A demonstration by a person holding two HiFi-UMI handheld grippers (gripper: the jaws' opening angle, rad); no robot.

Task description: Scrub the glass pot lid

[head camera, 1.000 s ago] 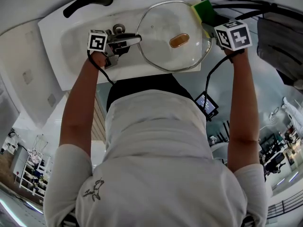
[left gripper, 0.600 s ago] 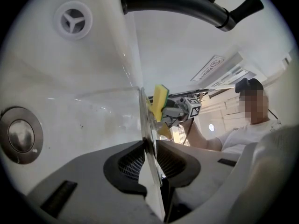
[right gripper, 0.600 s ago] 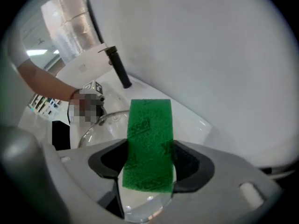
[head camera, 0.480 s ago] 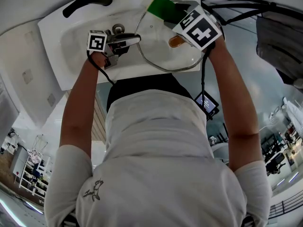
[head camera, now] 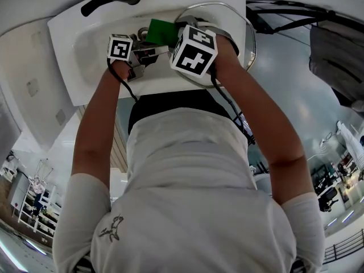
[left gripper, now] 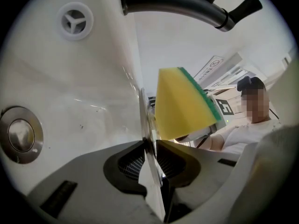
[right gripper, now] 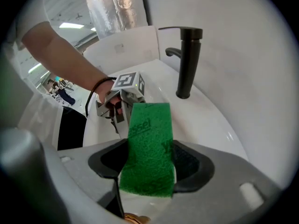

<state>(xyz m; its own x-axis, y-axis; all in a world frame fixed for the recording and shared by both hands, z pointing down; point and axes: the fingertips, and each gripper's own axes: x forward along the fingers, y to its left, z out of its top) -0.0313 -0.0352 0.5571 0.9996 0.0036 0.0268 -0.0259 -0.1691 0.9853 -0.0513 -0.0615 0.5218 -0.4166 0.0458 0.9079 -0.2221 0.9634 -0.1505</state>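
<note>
While a round, metal-rimmed glass pot lid (head camera: 242, 30) is clamped by its edge in the left gripper (left gripper: 150, 146), a green-and-yellow scouring sponge (right gripper: 149, 125) is pinched in the right gripper (right gripper: 148, 158).

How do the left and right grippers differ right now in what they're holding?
The left gripper grips the thin rim of the glass lid, jaws nearly together; the right gripper grips the thicker sponge, jaws wider apart. The left gripper sits at the lid's edge; the right gripper is over the lid. Both are shut on something, over the sink.
</note>
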